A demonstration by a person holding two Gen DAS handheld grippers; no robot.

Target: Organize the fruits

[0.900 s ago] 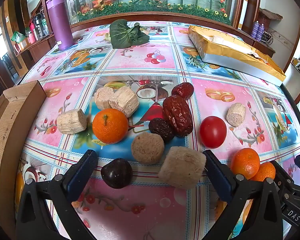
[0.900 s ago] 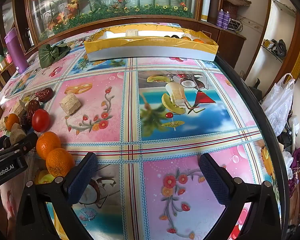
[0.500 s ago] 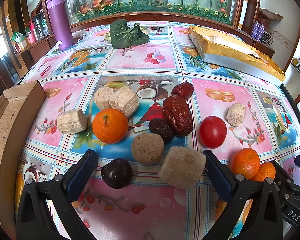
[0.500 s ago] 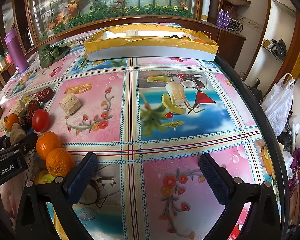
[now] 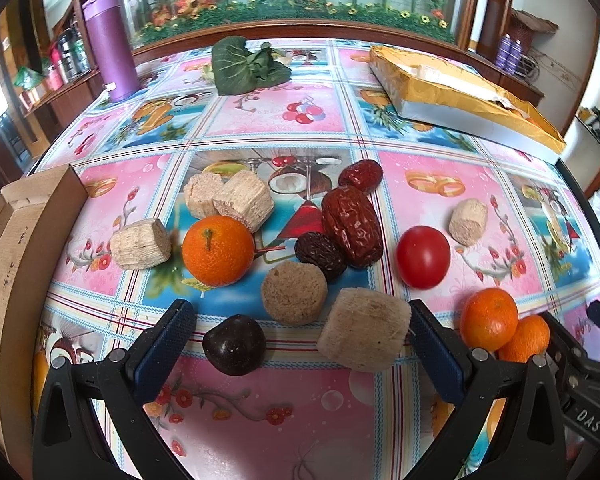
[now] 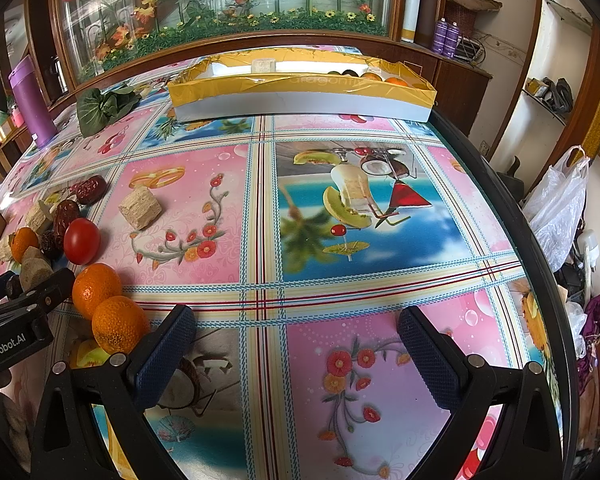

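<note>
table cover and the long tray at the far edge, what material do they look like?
Table cover: likely glossy vinyl or oilcloth, since the printed pattern carries window glare. Long tray: probably white cardboard, matte walls with crisp edges; its rim is wrapped in shiny yellow tape or film that looks wrinkled.

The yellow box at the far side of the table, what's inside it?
Inside the yellow box, over its front wall, show one pale block, something dark and orange fruits. The wall hides the box floor and anything lying lower.
</note>
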